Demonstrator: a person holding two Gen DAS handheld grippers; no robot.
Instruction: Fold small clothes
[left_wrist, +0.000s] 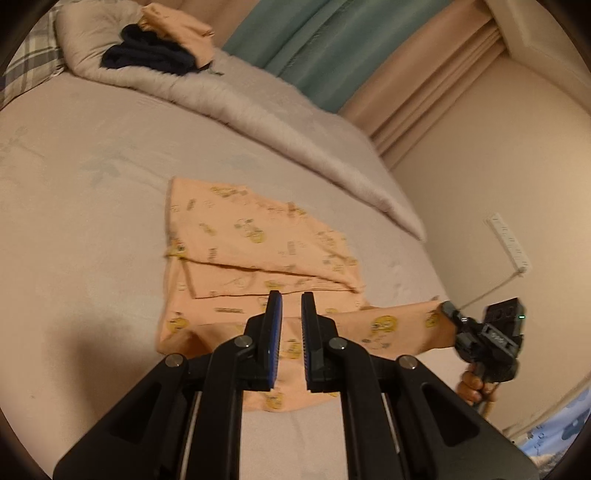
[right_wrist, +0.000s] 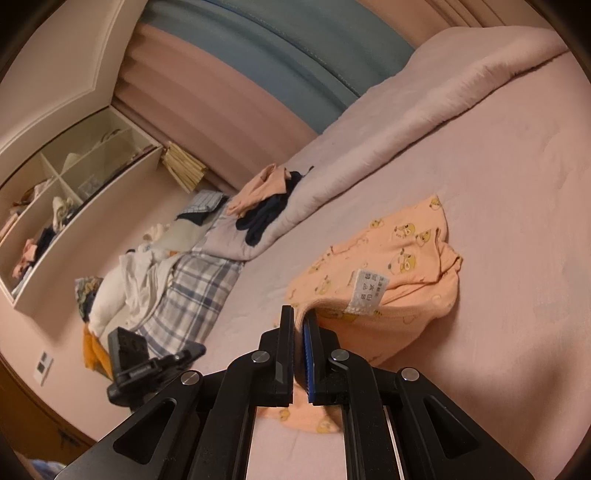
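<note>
A peach garment (left_wrist: 251, 236) printed with yellow cartoon figures lies partly folded on the bed sheet (left_wrist: 81, 221). My left gripper (left_wrist: 291, 295) hovers just above its near part, jaws almost together with no cloth between them. In the right wrist view the same garment (right_wrist: 399, 266) shows a white care label (right_wrist: 365, 291), and my right gripper (right_wrist: 299, 312) is shut on its near edge, which is lifted off the sheet. In the left wrist view the right gripper (left_wrist: 448, 308) holds a narrow strip of the garment pulled out to the right.
A pile of dark and peach clothes (left_wrist: 159, 48) rests on a folded duvet (left_wrist: 258, 110) at the back. A plaid pillow (right_wrist: 192, 295) and loose laundry lie beside an open shelf (right_wrist: 74, 192). A hand (left_wrist: 472, 387) grips the right tool near the bed's edge.
</note>
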